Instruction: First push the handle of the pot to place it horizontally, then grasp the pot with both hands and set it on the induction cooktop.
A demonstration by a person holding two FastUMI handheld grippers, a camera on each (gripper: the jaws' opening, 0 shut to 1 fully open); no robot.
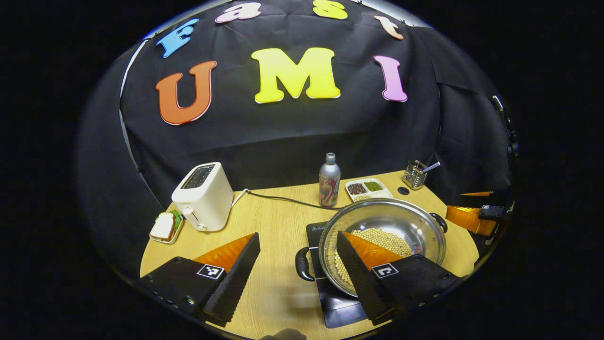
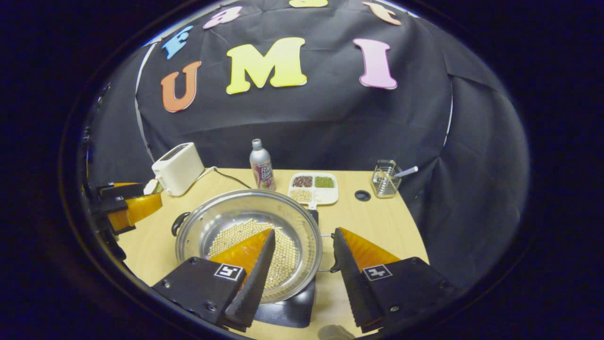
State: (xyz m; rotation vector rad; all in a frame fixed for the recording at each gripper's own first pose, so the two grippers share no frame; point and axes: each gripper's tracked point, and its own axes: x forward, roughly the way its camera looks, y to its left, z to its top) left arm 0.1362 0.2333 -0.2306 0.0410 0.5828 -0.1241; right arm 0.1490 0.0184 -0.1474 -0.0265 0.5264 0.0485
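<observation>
No words or numbers can be read. In the left gripper view, square black-and-white code tags [image 1: 210, 271] sit low in the frame, one on each finger [image 1: 236, 274]. The right gripper view shows a like pair low in the frame. The bottle [image 1: 329, 182], centre, carries a printed label. The cooktop [image 1: 314, 232] has a small white mark at its corner, too small to tell.

Layout relative to the pot [image 2: 248, 243]: pot is sitting on the induction cooktop [image 2: 290, 309]; beans [image 2: 283, 255] are lying in it; divided tray [image 2: 312, 188] and bottle [image 2: 262, 165] are standing behind; toaster [image 2: 178, 168] behind-left; utensil holder [image 2: 385, 184] behind-right; all are resting on the table [image 2: 377, 226]
</observation>
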